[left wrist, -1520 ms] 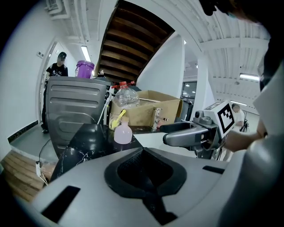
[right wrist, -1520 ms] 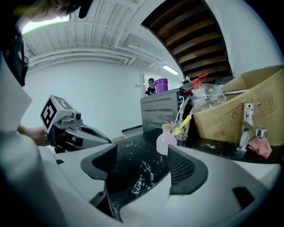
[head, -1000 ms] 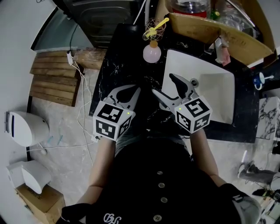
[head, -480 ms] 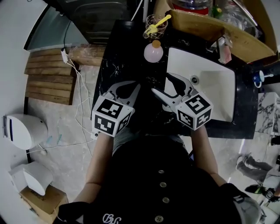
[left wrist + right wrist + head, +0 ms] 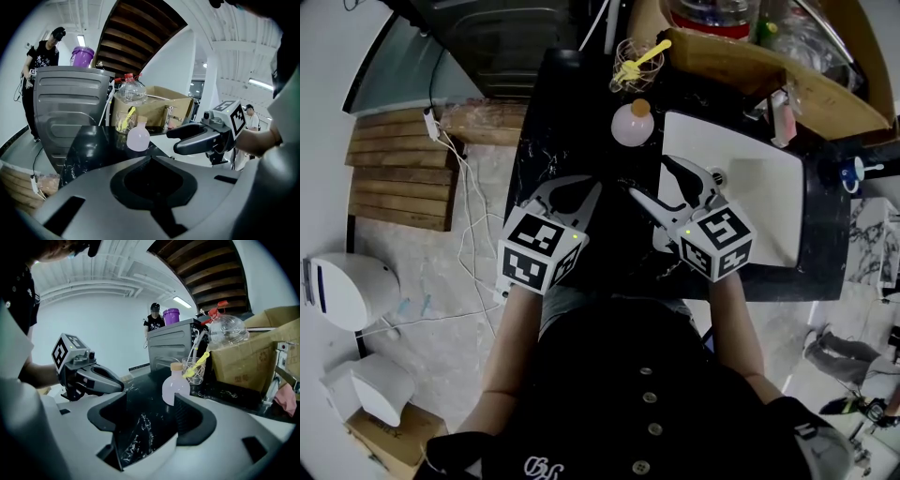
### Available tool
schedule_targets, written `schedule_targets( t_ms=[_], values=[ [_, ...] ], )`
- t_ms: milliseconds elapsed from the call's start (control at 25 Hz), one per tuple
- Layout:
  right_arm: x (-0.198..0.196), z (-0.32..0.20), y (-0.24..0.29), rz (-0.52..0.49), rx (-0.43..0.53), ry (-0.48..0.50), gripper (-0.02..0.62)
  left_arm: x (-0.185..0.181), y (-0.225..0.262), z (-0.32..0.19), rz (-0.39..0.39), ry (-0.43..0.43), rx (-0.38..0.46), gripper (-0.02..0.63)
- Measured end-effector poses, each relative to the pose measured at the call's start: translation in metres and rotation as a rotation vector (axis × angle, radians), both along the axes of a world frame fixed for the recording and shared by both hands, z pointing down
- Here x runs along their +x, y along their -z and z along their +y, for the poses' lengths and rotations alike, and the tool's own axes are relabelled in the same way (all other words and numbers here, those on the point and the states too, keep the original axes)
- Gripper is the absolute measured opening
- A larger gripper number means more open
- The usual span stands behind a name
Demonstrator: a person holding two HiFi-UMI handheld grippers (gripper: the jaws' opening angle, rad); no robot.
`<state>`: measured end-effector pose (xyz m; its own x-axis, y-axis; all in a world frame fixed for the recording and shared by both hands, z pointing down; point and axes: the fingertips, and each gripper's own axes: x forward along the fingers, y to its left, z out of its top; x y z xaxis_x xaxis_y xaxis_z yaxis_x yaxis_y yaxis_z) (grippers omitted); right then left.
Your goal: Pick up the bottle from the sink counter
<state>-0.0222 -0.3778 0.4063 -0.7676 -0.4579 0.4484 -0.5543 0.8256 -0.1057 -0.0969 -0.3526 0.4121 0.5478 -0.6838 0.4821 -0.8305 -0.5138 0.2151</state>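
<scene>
The bottle [image 5: 632, 123] is a small round pale-pink flask with a cork. It stands upright on the black marble counter [image 5: 553, 141], left of the white sink [image 5: 769, 202]. My right gripper [image 5: 652, 180] hovers over the counter's near part, short of the bottle, and is open. Its jaws have just been closing a little with nothing between them. In the right gripper view the bottle [image 5: 176, 386] shows beyond the right gripper [image 5: 152, 404]. My left gripper [image 5: 596, 187] is alongside, with its tips meeting. In the left gripper view the bottle [image 5: 138, 138] stands ahead of the left gripper [image 5: 150, 157].
Behind the bottle stands a glass cup [image 5: 637, 58] with a yellow utensil. A cardboard box [image 5: 769, 66] and a large clear bottle with a red cap [image 5: 708, 14] are at the back. A faucet [image 5: 279, 366] rises by the sink. A person [image 5: 40, 70] stands beyond a grey chair [image 5: 70, 103].
Both grippers have moved slightly forward, nearer to the bottle. The right jaws stand a little narrower than before. Nothing has been taken hold of.
</scene>
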Motion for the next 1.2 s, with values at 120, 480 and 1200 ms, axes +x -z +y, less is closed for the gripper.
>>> schedule_targets(
  t_ms=[120,480,1200],
  values=[
    [0.000,-0.009,-0.002,0.005,0.008,-0.015,0.308,-0.002,-0.002,-0.007,0.002,-0.003,-0.005,0.017],
    [-0.005,-0.039,-0.015,0.063,0.019,-0.035,0.337,-0.006,-0.006,-0.024,0.036,0.012,-0.005,0.017],
    [-0.024,-0.092,-0.049,0.146,-0.074,-0.010,0.393,-0.004,-0.013,-0.043,0.114,0.004,-0.010,0.017]
  ],
)
